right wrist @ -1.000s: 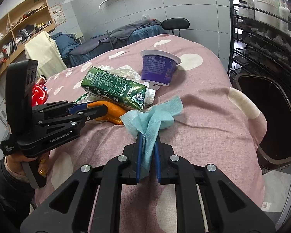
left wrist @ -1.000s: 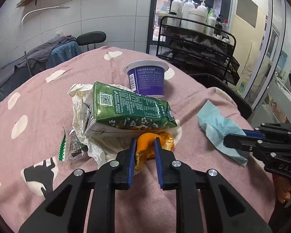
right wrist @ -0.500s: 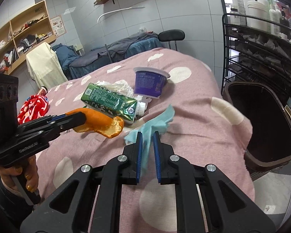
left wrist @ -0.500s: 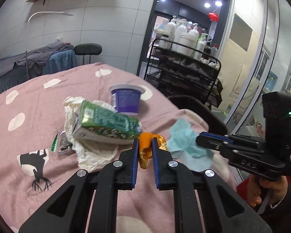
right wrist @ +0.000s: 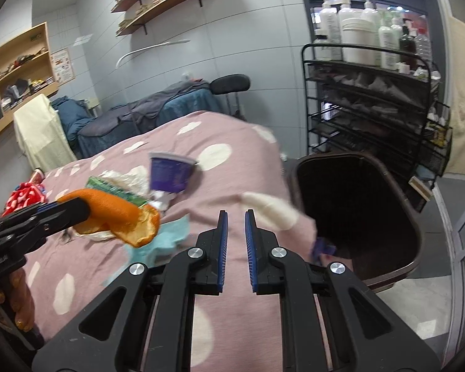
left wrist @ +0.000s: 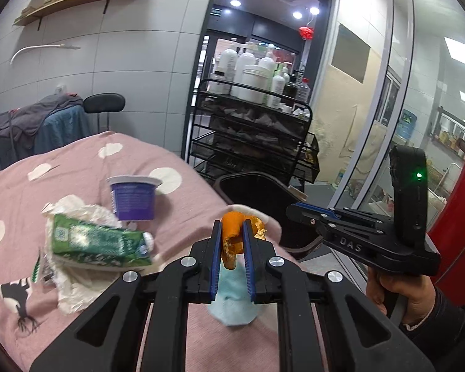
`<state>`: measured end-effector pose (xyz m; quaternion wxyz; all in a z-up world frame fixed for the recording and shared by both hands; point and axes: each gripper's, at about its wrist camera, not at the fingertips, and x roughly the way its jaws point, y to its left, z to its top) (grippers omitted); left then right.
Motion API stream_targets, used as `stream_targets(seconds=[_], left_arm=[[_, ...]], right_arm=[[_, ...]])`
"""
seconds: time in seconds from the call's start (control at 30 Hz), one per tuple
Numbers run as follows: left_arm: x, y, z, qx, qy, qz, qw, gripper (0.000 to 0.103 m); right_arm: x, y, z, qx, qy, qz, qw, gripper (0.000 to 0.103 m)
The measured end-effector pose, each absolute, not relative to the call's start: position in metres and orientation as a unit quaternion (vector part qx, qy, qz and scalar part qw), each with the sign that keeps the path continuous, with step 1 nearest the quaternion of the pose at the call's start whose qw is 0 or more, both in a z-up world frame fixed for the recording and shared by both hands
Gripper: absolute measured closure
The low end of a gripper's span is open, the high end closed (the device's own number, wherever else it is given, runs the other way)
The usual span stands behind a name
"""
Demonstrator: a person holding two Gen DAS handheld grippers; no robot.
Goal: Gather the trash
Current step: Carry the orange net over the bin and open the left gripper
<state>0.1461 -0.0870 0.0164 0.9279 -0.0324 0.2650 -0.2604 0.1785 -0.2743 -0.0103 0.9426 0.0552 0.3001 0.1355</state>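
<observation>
We should carry the orange peel (left wrist: 231, 237), firmly gripped in the left gripper (left wrist: 231, 223), fully over the dark bin (right wrist: 356, 192) before releasing (the right gripper (right wrist: 235, 214) is almost closed and empty, while the blue tissue (right wrist: 170, 238) lies on the bed (right wrist: 232, 136)).

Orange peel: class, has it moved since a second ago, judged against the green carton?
Yes. The orange peel, clamped in the left hand-held gripper, has left the green carton's side, rising rightward toward the black bin.

Two wrist cameras, close above the bed

Each looks forward and slightly down along its own fingers; both share the pink bed (left wrist: 77, 167), purple cup (right wrist: 170, 174) and dark bin (right wrist: 356, 204).
</observation>
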Motion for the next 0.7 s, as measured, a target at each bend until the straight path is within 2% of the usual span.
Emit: stream_targets(seconds=[0.3, 0.67, 0.7], left_arm=[[0.162, -0.119, 0.018, -0.026, 0.265, -0.286, 0.920, 0.089], [0.172, -0.137, 0.015, -0.020, 0.277, -0.301, 0.913, 0.089], [0.174, -0.138, 0.014, -0.020, 0.278, -0.302, 0.912, 0.089]], right_arm=[[0.227, -0.315, -0.030, 0.045, 0.320, 0.069, 0.944, 0.090], [0.276, -0.335, -0.090, 0.055, 0.394, 0.023, 0.917, 0.090], [0.277, -0.337, -0.093, 0.060, 0.398, 0.020, 0.915, 0.085]])
